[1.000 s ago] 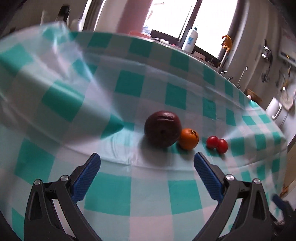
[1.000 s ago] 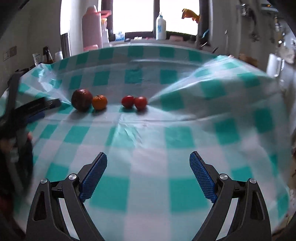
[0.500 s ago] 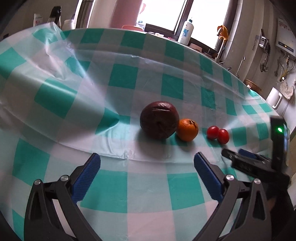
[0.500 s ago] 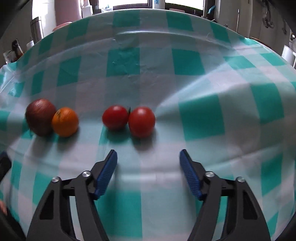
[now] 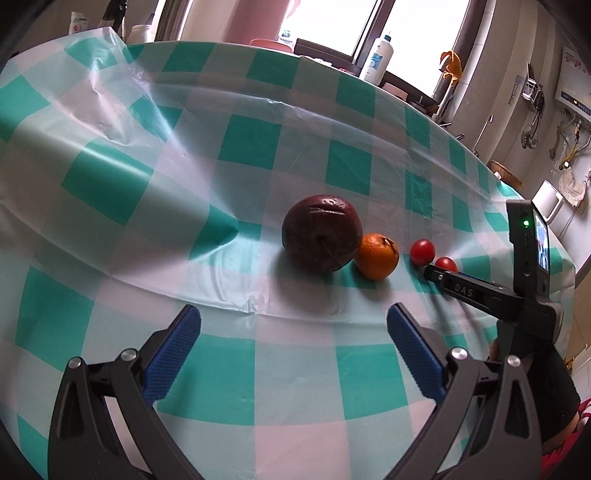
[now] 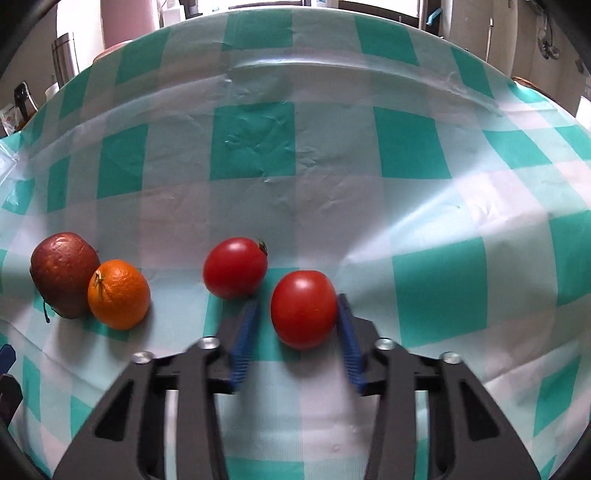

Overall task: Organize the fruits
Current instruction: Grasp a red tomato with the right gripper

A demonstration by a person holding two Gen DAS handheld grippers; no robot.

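Four fruits lie in a row on the green-and-white checked tablecloth: a dark red apple, an orange, and two red tomatoes. My right gripper is open around the right tomato; its right pad touches the tomato, its left pad stands a little off. The left tomato lies just beyond the left pad. My left gripper is open and empty, short of the apple and orange. In the left wrist view the right gripper reaches the tomatoes.
The plastic cloth is wrinkled and bulges up at the left. Beyond the table's far edge are a white bottle on the window sill, a pink container and kitchen fittings on the right wall.
My right gripper has moved forward to the tomatoes and narrowed its jaws around the right one. The left gripper has edged slightly closer to the apple and orange.
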